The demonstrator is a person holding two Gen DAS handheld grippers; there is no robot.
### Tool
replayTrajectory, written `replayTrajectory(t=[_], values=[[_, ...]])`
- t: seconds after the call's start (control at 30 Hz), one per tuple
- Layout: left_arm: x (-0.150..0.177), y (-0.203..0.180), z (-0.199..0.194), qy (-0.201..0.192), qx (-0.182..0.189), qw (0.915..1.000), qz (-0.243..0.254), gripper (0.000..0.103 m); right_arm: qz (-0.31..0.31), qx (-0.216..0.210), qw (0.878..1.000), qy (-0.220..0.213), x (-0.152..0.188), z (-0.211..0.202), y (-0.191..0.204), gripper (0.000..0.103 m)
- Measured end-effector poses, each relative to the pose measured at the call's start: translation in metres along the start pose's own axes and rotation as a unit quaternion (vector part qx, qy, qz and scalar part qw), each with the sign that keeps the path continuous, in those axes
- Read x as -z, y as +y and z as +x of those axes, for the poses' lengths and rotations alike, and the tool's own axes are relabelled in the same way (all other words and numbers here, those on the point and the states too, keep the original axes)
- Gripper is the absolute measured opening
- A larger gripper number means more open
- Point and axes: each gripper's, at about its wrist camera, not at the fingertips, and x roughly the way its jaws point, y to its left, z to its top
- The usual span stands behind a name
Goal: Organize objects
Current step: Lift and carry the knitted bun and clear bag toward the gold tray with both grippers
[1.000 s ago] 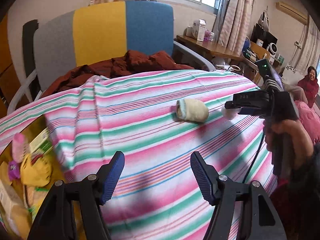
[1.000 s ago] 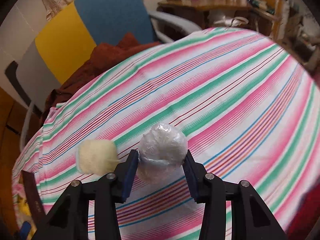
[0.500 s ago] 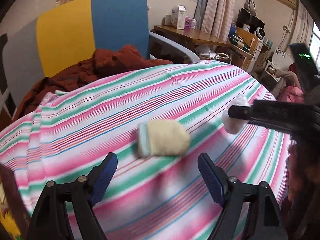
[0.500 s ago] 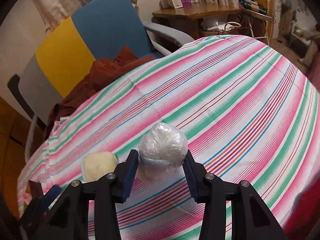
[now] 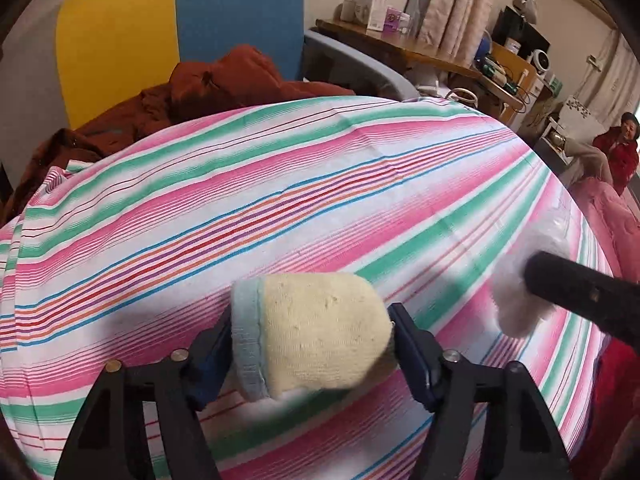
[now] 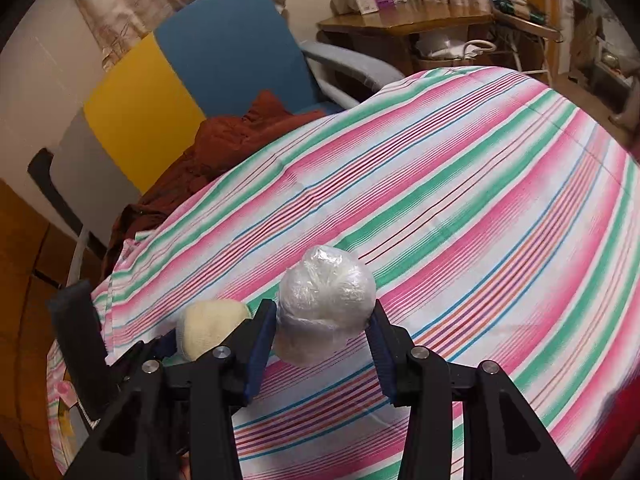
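Stripes of pink, green and white run across the tablecloth (image 5: 280,184) under both our tools. Our left gripper (image 5: 310,350) has its jaws closed against the ends of a cream rolled sock (image 5: 316,328) with a pale blue cuff, at the near edge of the cloth. Just right of it, our right gripper (image 6: 324,334) pinches a ball wrapped in clear plastic (image 6: 326,300) between its blue pads. Beyond the far-left edge, a rust-brown garment (image 6: 224,140) lies heaped on a chair (image 6: 224,56) with yellow and blue panels.
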Motion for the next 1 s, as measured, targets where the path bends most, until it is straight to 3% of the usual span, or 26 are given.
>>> replayTrajectory(t=[0.13, 0.23, 0.37, 0.5, 1.0], values=[[0.025, 0.012, -0.025, -0.006, -0.016, 0.9998, -0.003, 0.072, -0.017, -0.004, 1.0, 0.012, 0.001, 0.006, 0.006, 0.046], [0.053, 0.019, -0.049, -0.013, -0.035, 0.9993, -0.003, 0.072, -0.034, -0.03, 0.998, 0.039, 0.005, 0.016, 0.014, 0.048], [0.089, 0.018, -0.073, -0.019, -0.054, 0.9983, 0.01, 0.072, -0.092, -0.066, 0.99, 0.08, 0.018, 0.032, 0.04, 0.048], [0.119, 0.016, -0.088, -0.027, -0.072, 0.997, 0.008, 0.072, -0.135, -0.074, 0.983, 0.094, 0.029, 0.039, 0.058, 0.048], [0.137, 0.016, -0.12, -0.057, -0.065, 0.9963, -0.004, 0.071, -0.198, -0.065, 0.971, 0.115, 0.048, 0.055, 0.077, 0.048]])
